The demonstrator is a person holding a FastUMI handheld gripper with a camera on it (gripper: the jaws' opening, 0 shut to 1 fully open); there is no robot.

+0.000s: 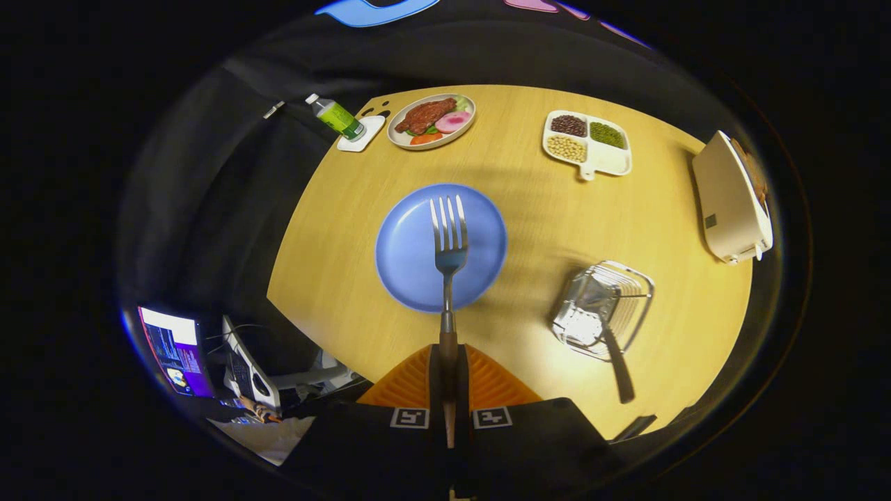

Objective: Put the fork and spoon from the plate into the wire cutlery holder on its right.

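Gripper [448, 362] pinched on the fork [449, 243] handle — tines above the blue plate [404, 257] (spoon [612, 348] in the wire cutlery holder [630, 289]).

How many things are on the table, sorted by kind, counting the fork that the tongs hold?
Dishes: 3, blue plate, food plate, bean tray
Cutlery: 2, fork clamped between the tongs, one dark-handled piece in the holder
Wire holder: 1
Bottle: 1
Coaster: 1
Toaster: 1
Total: 9
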